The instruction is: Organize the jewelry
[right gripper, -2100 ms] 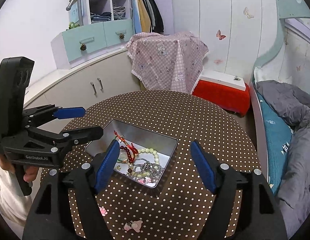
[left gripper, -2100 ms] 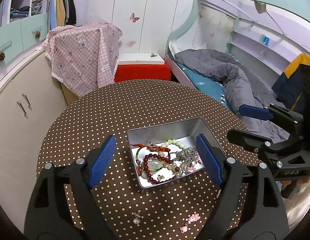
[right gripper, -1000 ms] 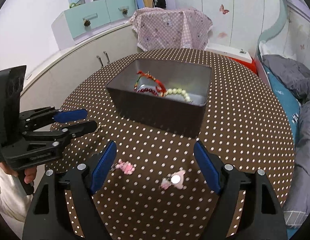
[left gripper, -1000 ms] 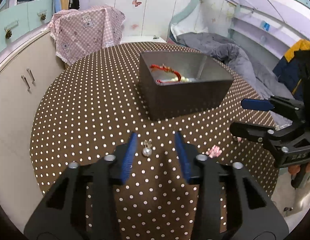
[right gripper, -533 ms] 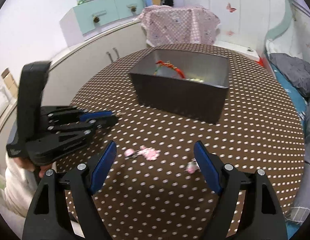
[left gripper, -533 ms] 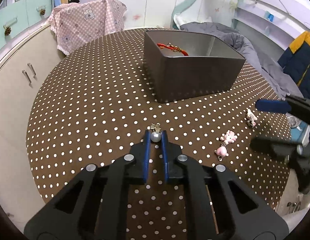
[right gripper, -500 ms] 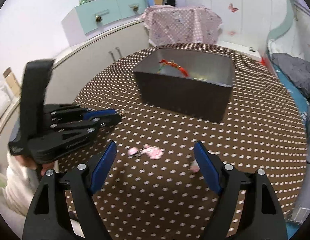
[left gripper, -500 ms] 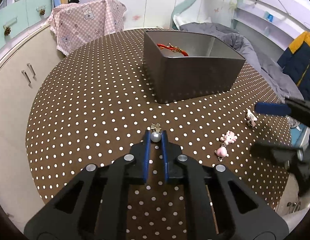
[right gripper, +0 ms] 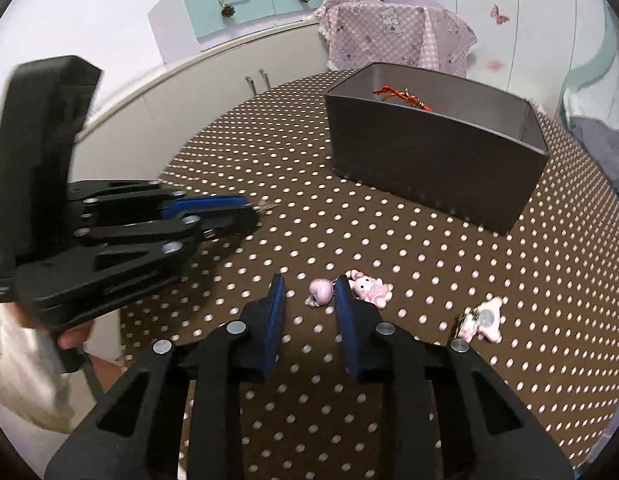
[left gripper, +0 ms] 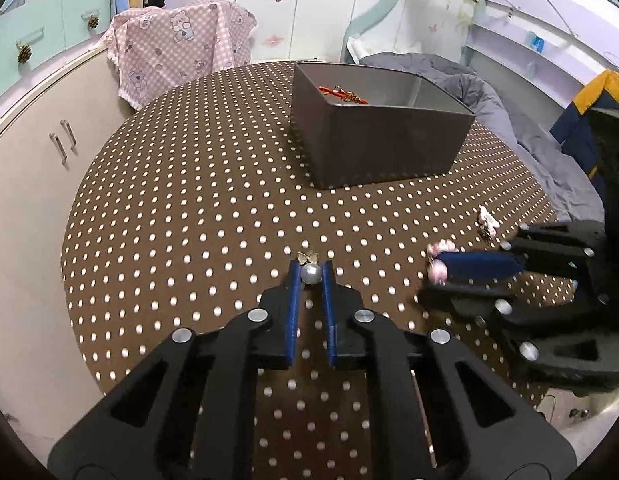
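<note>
On the brown dotted table, my left gripper is shut on a pearl earring with a small gold butterfly at its top. My right gripper is low over the cloth and its jaws are closing. A pink heart charm lies between them, close to the right finger, and the left pad is still clear of it. A pink bunny charm joined to it lies just outside that finger. The grey metal box stands behind, with a red cord bracelet showing inside.
Another pink and white charm lies to the right of my right gripper. A hand holds the left gripper at the table's left edge. Cabinets, a pink-covered chair and a bed surround the table.
The right gripper moved lower and closer to the pink charms, and its jaws narrowed from wide to around the heart charm. The left gripper stayed shut on the pearl earring.
</note>
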The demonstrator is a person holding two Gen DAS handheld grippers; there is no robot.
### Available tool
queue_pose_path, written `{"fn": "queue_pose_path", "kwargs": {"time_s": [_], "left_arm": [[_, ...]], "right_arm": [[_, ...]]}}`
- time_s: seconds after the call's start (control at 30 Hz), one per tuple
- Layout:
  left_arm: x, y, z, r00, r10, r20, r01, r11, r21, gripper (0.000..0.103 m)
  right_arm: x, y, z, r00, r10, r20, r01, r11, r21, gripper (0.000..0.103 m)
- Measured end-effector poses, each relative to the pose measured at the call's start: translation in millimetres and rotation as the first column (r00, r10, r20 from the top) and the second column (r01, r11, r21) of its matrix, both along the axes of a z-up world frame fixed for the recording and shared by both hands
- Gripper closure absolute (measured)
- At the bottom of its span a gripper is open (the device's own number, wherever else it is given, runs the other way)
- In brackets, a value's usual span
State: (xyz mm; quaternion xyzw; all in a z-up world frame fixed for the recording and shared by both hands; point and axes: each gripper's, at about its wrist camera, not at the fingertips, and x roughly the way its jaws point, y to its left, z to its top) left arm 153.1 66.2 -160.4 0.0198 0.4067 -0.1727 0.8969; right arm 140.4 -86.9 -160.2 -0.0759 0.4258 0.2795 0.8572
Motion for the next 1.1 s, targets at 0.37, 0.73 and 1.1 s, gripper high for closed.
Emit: {"fn": "queue_pose_path", "kwargs": {"time_s": [0.37,0.73,1.1], "left_arm": [[-7,1,2,1.000,0.001,0.010,0.000,1.000,-0.022,0.092],[-9,3,6,1.000,0.006,0.019,-0.005,0.999,-0.035,0.092],[-9,5,9,1.000,0.003,0.022,-0.002,0.999,-0.047,0.092]], "right_arm": [[6,-4,-2,0.999,-0.012,0.031,0.013,0.999,-0.050,0.100],[15,6,-1,0.994,0.061,0.093,-0.049,0.991,-0.127,0.077],[13,4,-3,0.996,0.082,0.045,-0.078,0.993,-0.088,0.094]]}}
